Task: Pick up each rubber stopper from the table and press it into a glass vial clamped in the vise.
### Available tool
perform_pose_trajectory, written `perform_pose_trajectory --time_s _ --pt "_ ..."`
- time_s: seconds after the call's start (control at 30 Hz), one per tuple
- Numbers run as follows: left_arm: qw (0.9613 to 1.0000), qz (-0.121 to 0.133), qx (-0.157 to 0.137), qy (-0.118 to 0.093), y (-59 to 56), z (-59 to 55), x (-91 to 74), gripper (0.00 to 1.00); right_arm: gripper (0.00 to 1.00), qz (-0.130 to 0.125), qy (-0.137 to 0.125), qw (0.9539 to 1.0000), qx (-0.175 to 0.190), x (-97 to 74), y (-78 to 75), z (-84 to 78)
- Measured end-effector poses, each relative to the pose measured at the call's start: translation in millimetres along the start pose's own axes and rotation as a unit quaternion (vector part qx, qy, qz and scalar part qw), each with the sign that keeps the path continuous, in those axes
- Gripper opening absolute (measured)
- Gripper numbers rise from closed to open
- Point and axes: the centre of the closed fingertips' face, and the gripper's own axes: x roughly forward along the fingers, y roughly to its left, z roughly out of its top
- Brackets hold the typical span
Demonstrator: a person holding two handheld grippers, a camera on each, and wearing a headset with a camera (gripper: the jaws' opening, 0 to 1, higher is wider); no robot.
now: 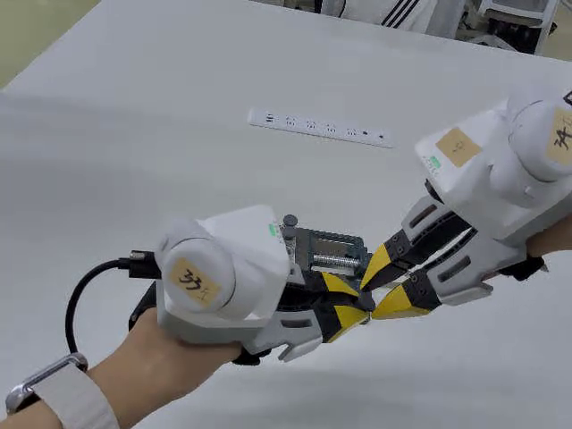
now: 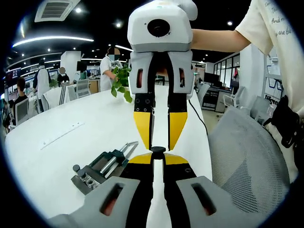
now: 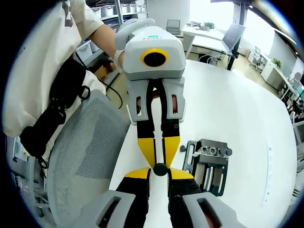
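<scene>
Left gripper point(image 1: 357, 302): nearest the head camera, carried by the left hand point(image 1: 156, 353). Its jaws are drawn almost together and their tips butt against the stopper. This looks meant to steady or turn the stopper, not to carry it.

Table point(image 1: 134, 134): the white bench top lies below both sets of jaws. Both grippers are raised off it, so the stopper is being handled in the air.

Right gripper point(image 1: 374, 290): faces the left one tip to tip. Its jaws are narrow, and the yellow tips appear to flank the stopper and pinch it, though which gripper bears the hold is not certain.

Vise point(image 1: 332, 250): stands flat on the table just beyond the meeting tips, to the left of the left jaws and to the right of the right jaws. It is probably there to hold the vials still against a downward press.

Power strip point(image 1: 317, 127): lies well beyond the jaws, past the vise, and has no part in this.

Small round tops point(image 3: 205, 150): sit in the vise's clamp. They may be vial mouths, but they are too small to tell.

Rubber stopper point(image 2: 158, 150): small and black, it sits where the four tips meet. It is off the table, apart from the vise and not yet pressed in.

Step in hand: likely squaring the stopper in the grip before it goes to the vise.
</scene>
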Motion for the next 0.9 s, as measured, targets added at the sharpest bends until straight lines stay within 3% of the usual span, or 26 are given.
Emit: perform_pose_trajectory --time_s 0.6,0.9 --pt "0.9994 0.001 -0.030 -0.015 3.3 1.1 -1.3 0.03 0.07 -0.006 -0.003 1.0000 -0.005 -1.0 -3.8 2.3" --pt "0.9997 0.000 -0.020 -0.017 4.1 -1.3 -0.8 0.04 0.06 0.000 -0.008 0.9998 0.017 -1.0 -3.7 1.7"
